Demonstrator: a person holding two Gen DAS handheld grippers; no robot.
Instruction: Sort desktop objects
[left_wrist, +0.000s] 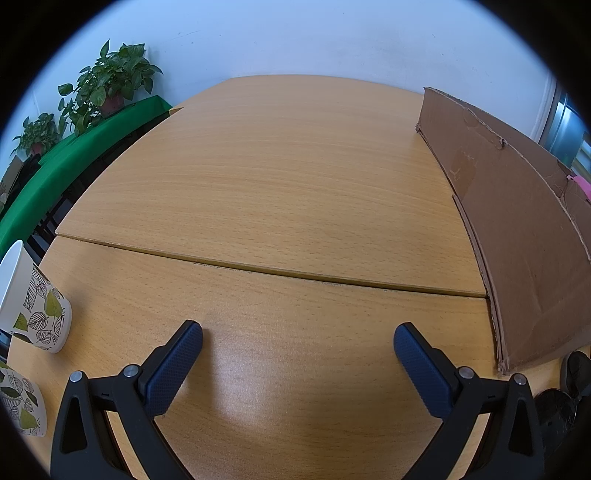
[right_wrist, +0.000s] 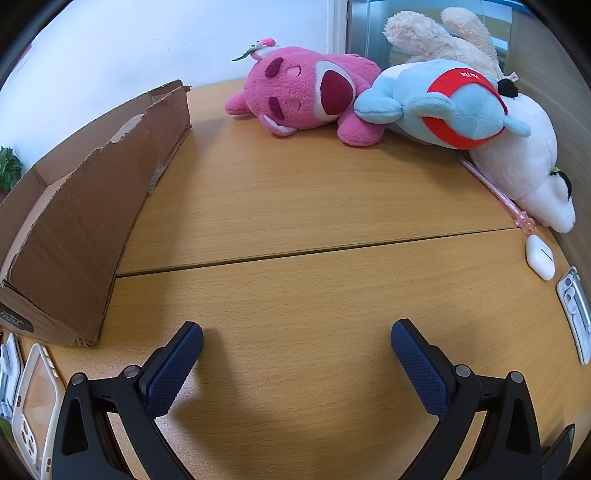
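The cardboard box (right_wrist: 74, 206) stands open on the wooden table (right_wrist: 295, 206), its long torn wall running away from the camera at the left of the right wrist view; in the left wrist view the same box (left_wrist: 517, 229) fills the right side. The things to be sorted lie around it. Beyond the box, at the far right of the table, a pink plush toy (right_wrist: 306, 96) lies on its side, touching a blue plush toy (right_wrist: 443, 107) with a red band, which leans on a white plush toy (right_wrist: 524, 166); a beige plush toy (right_wrist: 436, 33) sits behind them. A pink pen (right_wrist: 495, 192) lies along the white toy's edge, and a white earbud case (right_wrist: 540, 256) rests just beside the pen's tip. A white phone case (right_wrist: 33, 410) lies near the box's near corner.

The right gripper (right_wrist: 297, 347) hovers over bare table with its jaws spread wide, holding nothing. The left gripper (left_wrist: 297, 349) is likewise spread and empty. Two leaf-patterned cups (left_wrist: 40, 314) stand at its left.

A seam crosses the table. Behind are a white wall (left_wrist: 295, 40), potted plants (left_wrist: 110, 77) and a green cloth (left_wrist: 74, 155).
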